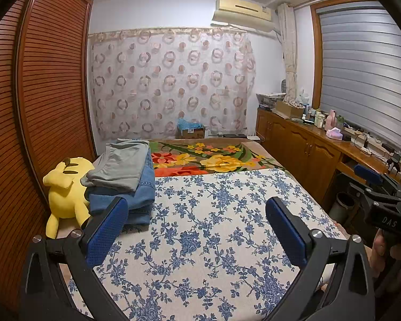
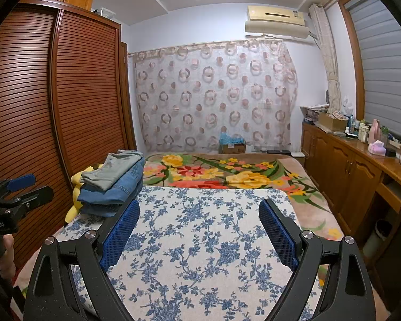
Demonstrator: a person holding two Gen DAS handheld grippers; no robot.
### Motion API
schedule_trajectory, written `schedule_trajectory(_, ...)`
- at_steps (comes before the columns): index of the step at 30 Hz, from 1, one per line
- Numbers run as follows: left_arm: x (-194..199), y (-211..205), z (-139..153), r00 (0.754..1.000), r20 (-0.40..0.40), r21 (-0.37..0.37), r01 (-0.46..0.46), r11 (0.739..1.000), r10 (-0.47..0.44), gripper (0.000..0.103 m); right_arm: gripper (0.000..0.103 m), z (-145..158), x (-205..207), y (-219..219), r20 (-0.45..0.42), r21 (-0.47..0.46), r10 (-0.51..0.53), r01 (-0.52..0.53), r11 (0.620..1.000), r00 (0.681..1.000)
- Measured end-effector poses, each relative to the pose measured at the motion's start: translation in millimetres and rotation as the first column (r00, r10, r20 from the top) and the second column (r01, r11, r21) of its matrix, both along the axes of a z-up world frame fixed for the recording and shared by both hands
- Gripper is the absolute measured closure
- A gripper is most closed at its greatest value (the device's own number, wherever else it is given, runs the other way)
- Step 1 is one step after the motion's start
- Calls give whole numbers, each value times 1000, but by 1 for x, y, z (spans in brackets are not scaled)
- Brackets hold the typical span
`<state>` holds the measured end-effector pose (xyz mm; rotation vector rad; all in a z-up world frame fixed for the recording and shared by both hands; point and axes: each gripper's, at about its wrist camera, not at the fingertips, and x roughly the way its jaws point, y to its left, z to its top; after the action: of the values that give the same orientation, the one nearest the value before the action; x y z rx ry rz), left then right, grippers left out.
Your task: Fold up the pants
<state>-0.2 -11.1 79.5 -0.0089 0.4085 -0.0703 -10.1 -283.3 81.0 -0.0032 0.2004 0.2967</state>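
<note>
both hand-held grippers, left (image 1: pixel 196 227) and right (image 2: pixel 199 227), are spread wide and hold nothing above the bed (image 1: pixel 214 227). the folded pants (image 1: pixel 125 179) lie stacked at its left edge, beside a yellow toy (image 1: pixel 64 187).

folded pants (image 1: pixel 125 171) beside open left claw (image 1: pixel 196 214)

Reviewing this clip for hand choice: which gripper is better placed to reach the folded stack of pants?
Left, probably. The stack of pants lies just beyond the left gripper, beside its left finger. The right gripper sits farther toward the cabinet side. Both jaws stand open and empty.
</note>
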Motion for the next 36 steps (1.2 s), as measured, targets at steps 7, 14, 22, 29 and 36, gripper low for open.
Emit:
schedule_trajectory(7,0,0,0,1000,0,-1,1,1000,-1,0,11,0,1,0,2,1,0,0,1000,1000)
schedule_trajectory(14,0,0,1,1000,0,0,1,1000,-1,0,11,0,2,1,2,0,0,0,1000,1000)
schedule_trajectory(22,0,0,1,1000,0,-1,1,1000,-1,0,11,0,2,1,3,5,-3,3,1000,1000)
schedule_trajectory(29,1,1,0,1000,0,-1,2,1000,-2,0,11,-2,1,1,1,5,0,0,1000,1000)
schedule_trajectory(36,1,1,0,1000,0,-1,0,1000,0,0,11,-1,1,2,1,5,-1,1,1000,1000)
